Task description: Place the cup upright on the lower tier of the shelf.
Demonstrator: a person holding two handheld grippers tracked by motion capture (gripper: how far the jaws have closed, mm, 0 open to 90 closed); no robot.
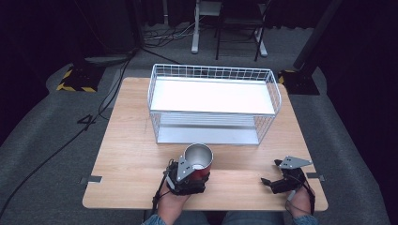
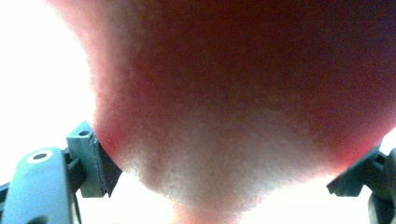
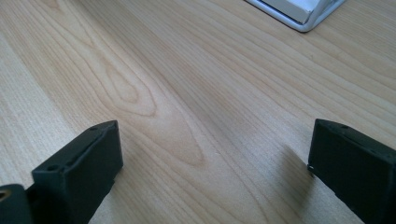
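A red cup (image 1: 199,160) with a shiny metal inside stands upright near the table's front edge, just before the wire rack. My left gripper (image 1: 194,172) is shut on the cup, one jaw on each side of its red wall. In the left gripper view the blurred red cup (image 2: 243,107) bulges between the two black pads (image 2: 95,161). At the front right, my right gripper (image 1: 271,172) is open and low over the wood, pointing left. Bare wooden tabletop lies between its spread jaws (image 3: 210,158).
A white wire rack (image 1: 155,89) with a white upper shelf and a lower shelf stands at the back middle of the wooden table (image 1: 126,140). A corner of the rack (image 3: 303,18) shows in the right gripper view. Cables and stands lie on the grey floor beyond.
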